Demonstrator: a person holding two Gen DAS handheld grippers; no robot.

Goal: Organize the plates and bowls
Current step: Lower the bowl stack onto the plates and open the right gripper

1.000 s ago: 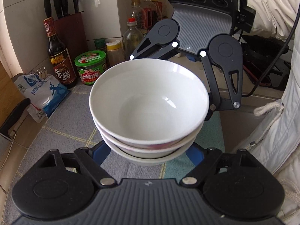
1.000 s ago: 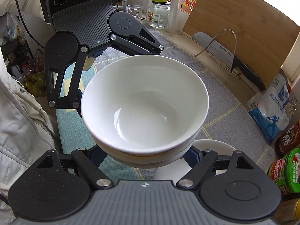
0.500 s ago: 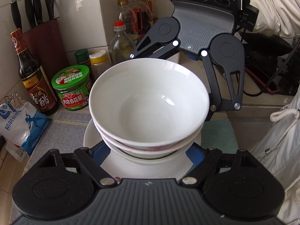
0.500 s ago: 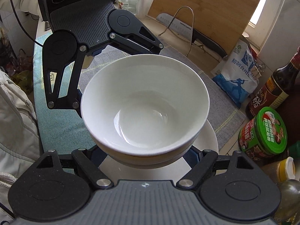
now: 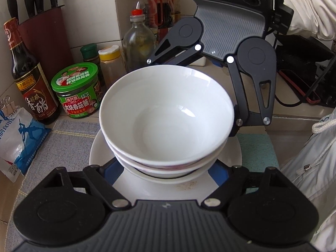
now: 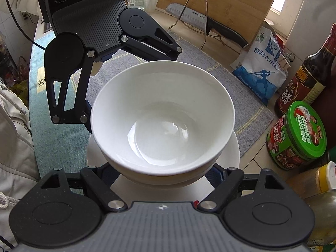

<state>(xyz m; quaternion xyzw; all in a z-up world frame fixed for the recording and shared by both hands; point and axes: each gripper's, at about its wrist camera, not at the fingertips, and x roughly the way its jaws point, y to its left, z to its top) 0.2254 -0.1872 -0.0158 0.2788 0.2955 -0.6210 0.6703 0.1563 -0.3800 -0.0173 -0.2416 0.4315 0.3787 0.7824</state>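
A stack of white bowls is held between both grippers from opposite sides, just above a white plate on the grey mat. My left gripper has its blue-padded fingers closed against the lower bowls. My right gripper grips the same bowl stack from the other side, over the plate. Each gripper shows in the other's view, behind the bowls. Whether the stack touches the plate is hidden.
A green-lidded jar, a dark sauce bottle, oil bottles and a knife block stand close behind the plate. A salt bag, a cleaver and a cutting board lie on the counter.
Both grippers have carried the bowl stack across the mat toward the jars and bottles and over the white plate, lowering it close to the plate.
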